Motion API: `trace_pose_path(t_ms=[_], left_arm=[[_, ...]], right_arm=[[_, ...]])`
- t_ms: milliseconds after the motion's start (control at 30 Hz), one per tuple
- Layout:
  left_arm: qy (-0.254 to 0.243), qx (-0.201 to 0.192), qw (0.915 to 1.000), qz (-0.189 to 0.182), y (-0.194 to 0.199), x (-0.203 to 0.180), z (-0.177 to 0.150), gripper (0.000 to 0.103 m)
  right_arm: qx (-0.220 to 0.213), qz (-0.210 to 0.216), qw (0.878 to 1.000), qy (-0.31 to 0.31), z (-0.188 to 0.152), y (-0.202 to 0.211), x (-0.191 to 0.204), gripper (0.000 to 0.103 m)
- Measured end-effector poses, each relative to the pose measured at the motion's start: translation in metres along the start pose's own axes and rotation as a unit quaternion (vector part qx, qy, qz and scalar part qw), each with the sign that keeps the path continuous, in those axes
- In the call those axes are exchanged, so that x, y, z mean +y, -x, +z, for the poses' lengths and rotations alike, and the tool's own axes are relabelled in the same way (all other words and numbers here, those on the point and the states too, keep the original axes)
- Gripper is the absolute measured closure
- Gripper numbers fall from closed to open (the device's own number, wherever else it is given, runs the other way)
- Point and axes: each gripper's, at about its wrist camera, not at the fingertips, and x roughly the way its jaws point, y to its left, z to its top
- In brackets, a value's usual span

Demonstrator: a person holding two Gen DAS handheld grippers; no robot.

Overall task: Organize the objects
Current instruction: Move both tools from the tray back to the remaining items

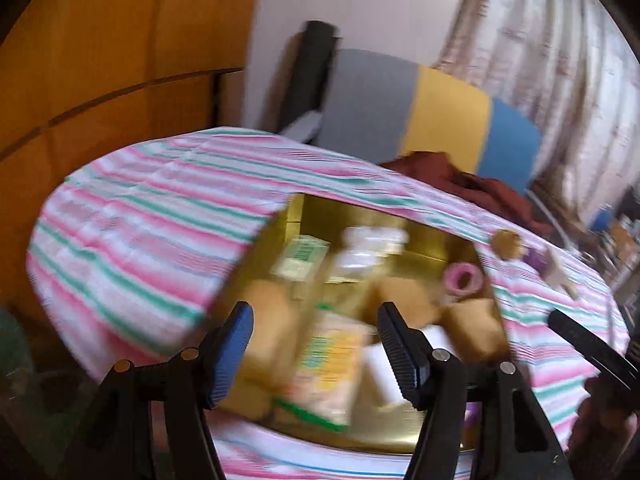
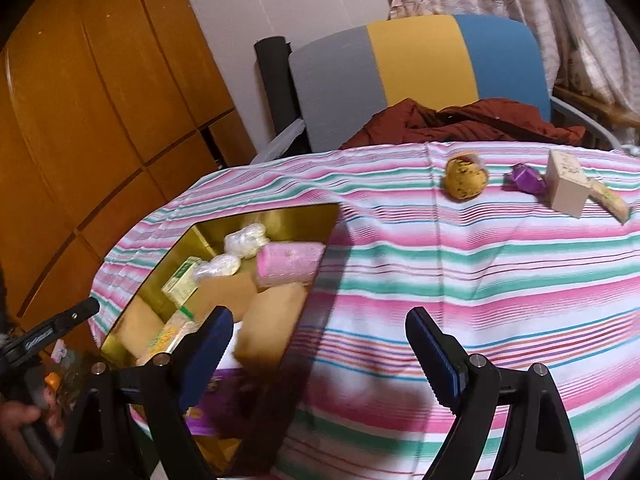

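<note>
My gold box (image 2: 208, 222) is mostly packed; the yellow ball (image 2: 466, 178), purple piece (image 2: 528, 178) and small carton (image 2: 566, 188) wait on the worktop (image 2: 440, 280). Left tool (image 1: 316, 354) and right tool (image 2: 320, 354) both gape, empty.

box (image 2: 316, 216) on table (image 2: 440, 280), left | packets (image 2: 188, 280) in box | ball (image 2: 466, 178), cube (image 2: 566, 186) far right | chair (image 2: 420, 72) behind table

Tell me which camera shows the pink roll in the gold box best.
The right wrist view: the pink roll lies sharp and side-on inside the gold box. The left wrist view shows only its blurred end.
</note>
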Motion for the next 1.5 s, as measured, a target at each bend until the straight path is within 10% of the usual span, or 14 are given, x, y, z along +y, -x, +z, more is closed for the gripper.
trace_pose_path(t_ms=[667,1500], left_arm=[[-0.126,0.076,0.9711,-0.188,-0.038,-0.198,-0.022,0.037],[-0.209,0.16,0.9444,-0.197,-0.103,-0.296,-0.059,0.037]], right_arm=[[0.004,-0.11,0.991,-0.08,-0.003,0.012,-0.126,0.013],[0.019,-0.253,0.963,-0.086,0.066,0.001,-0.325,0.012]])
